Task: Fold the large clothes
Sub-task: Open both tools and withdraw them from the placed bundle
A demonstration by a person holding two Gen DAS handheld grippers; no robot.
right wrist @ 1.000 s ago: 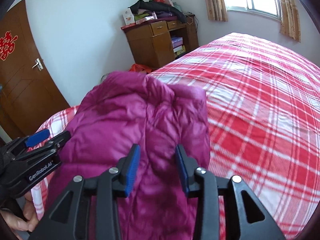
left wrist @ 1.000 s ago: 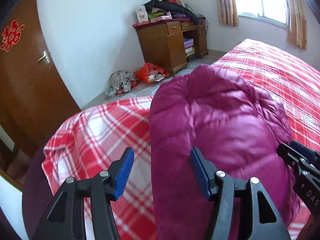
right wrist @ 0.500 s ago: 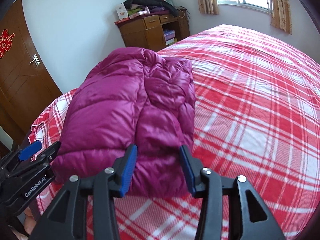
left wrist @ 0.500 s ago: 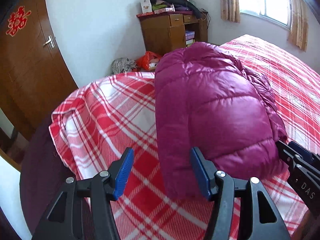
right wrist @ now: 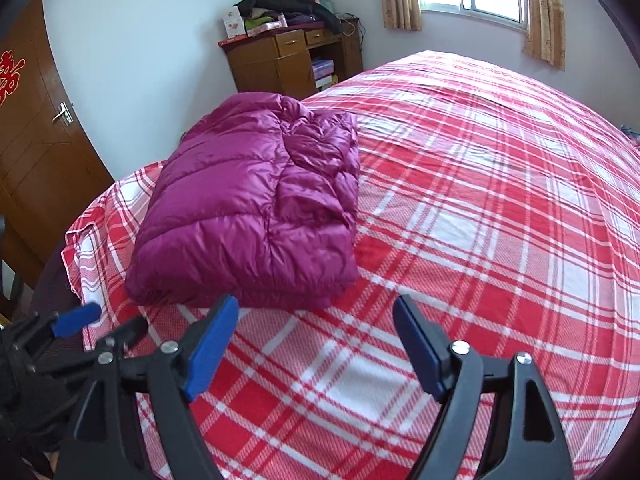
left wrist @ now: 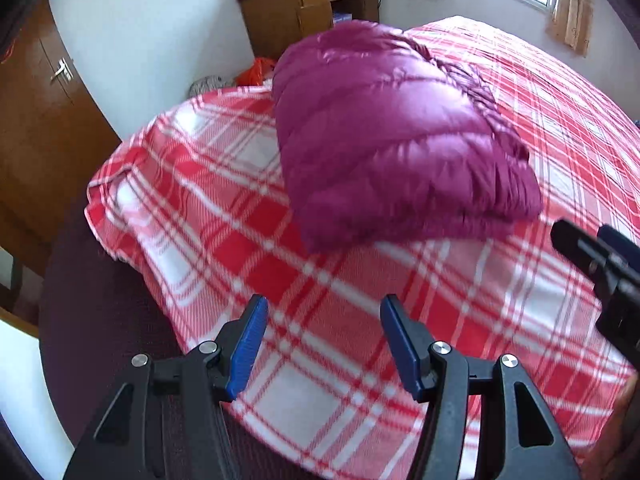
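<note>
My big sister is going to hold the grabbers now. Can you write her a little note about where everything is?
Left tool: open, holding nothing, hovering over the bed short of the jacket.
Right tool: open, holding nothing, also short of the jacket.
Purple puffy jacket: lies folded in a thick bundle on the red plaid blanket, near the bed's corner on the door side. Neither tool touches it.
Done: the jacket looks folded and set down.
Left: maybe press the bundle flatter or tidy its edges. No other clothes to fold show on the bed.
</note>
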